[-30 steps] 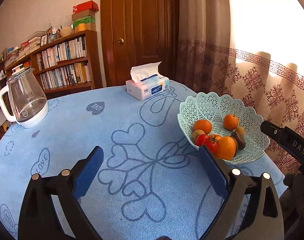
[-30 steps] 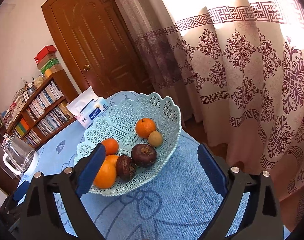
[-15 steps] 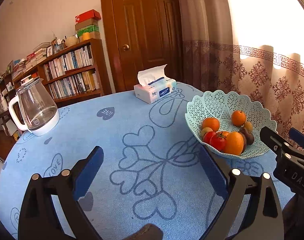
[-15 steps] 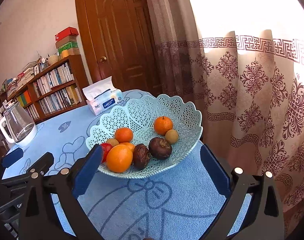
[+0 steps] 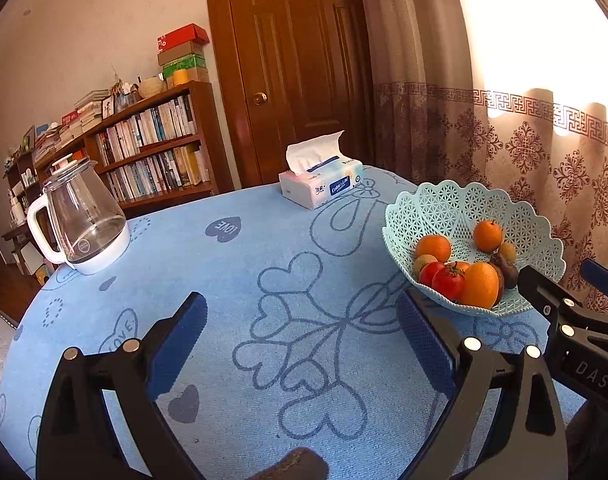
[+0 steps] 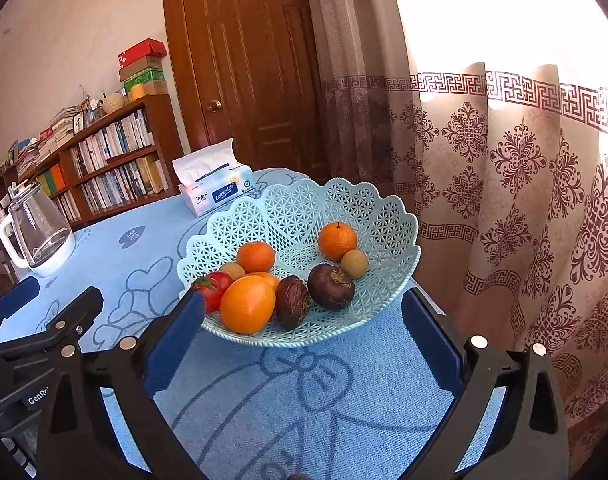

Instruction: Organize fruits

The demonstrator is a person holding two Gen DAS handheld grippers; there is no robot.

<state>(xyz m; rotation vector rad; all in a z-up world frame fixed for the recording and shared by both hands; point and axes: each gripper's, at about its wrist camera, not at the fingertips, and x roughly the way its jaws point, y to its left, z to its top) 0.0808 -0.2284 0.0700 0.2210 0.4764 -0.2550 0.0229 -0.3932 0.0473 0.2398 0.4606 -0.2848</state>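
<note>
1. The left tongs (image 5: 301, 340) stand wide apart and hold nothing, hovering over the blue tabletop (image 5: 231, 280) with only patterned cloth between their pads.
2. The right tongs (image 6: 302, 330) are likewise spread wide and hold nothing; they face the near rim of the mint lattice basket (image 6: 344, 208).
3. All the fruit in view lies inside that basket: a big orange (image 6: 247, 303) at the front, a red tomato (image 6: 213, 285) beside it, two dark wrinkled fruits (image 6: 330, 286), two smaller oranges and a couple of small tan fruits. No fruit shows on the cloth.
4. Further out stand a tissue box (image 5: 322, 185) and a glass kettle (image 5: 79, 216).
5. Judgement: the scene fits either fruit already gathered into the basket, or a full basket awaiting sorting out. The pictures do not settle which, so no particular move can be named.
</note>
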